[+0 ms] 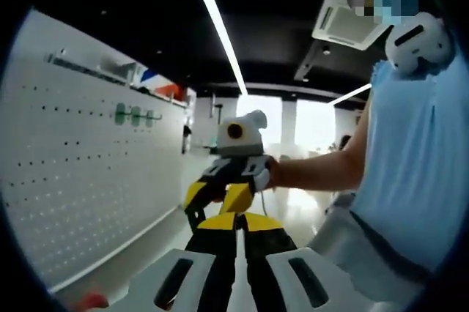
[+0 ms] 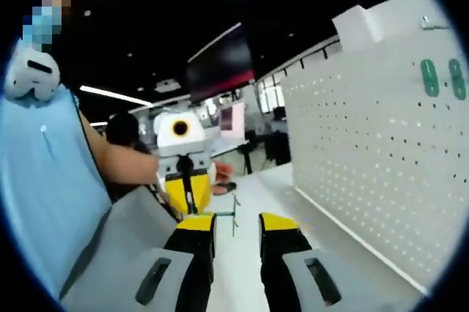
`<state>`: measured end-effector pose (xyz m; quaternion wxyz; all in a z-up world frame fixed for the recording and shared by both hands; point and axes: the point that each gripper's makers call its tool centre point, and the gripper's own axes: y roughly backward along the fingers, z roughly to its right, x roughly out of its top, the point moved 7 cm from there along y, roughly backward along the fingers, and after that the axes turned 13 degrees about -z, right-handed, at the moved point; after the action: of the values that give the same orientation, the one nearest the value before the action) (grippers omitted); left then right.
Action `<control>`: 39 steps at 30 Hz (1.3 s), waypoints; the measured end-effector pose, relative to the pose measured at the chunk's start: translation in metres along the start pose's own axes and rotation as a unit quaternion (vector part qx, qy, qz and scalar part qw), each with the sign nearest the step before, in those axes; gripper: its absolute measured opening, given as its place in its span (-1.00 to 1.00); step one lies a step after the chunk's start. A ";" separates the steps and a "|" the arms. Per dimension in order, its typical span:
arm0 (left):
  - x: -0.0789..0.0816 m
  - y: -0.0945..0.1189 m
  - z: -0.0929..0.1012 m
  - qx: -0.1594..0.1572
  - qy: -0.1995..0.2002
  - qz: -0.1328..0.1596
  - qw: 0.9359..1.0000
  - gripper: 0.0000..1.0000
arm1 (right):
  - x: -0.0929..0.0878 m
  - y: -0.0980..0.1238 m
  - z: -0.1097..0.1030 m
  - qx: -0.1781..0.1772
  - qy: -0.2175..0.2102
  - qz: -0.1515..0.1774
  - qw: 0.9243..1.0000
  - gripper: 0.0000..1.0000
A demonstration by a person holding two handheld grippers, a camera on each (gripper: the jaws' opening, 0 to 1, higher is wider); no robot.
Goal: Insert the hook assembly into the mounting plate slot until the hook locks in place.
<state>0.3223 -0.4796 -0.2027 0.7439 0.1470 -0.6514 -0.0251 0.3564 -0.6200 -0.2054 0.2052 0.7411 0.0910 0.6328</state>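
Beside pegboard (image 2: pixel 381 151): left gripper (image 1: pixel 236 222) fingers nearly closed, empty; right gripper (image 2: pixel 236 224) parted, empty.

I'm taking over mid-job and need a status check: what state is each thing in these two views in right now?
Left gripper: shut, nothing seen between its jaws.
Right gripper: open, a thin green hook in the gap; grip not clear.
Pegboard: upright, white.
Green hooks: mounted high on the pegboard.
Ceiling light: on.
Person: standing, holding both grippers out.
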 end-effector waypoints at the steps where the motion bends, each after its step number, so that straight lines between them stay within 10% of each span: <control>1: 0.000 0.000 -0.001 0.001 0.001 0.000 1.000 -0.95 | -0.001 0.001 0.001 -0.006 0.000 0.001 1.000 -0.46; 22: 0.022 -0.002 -0.032 0.051 -0.002 -0.001 0.999 -0.95 | -0.001 0.030 0.021 -0.127 -0.007 0.023 0.992 0.15; 39: 0.062 -0.012 -0.075 0.083 -0.015 0.007 0.996 -0.95 | -0.006 0.075 0.023 -0.236 -0.013 0.044 0.971 0.43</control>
<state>0.4062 -0.4912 -0.1544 0.7197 0.2034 -0.6630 0.0317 0.3684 -0.6941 -0.1823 0.3474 0.6831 -0.0955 0.6353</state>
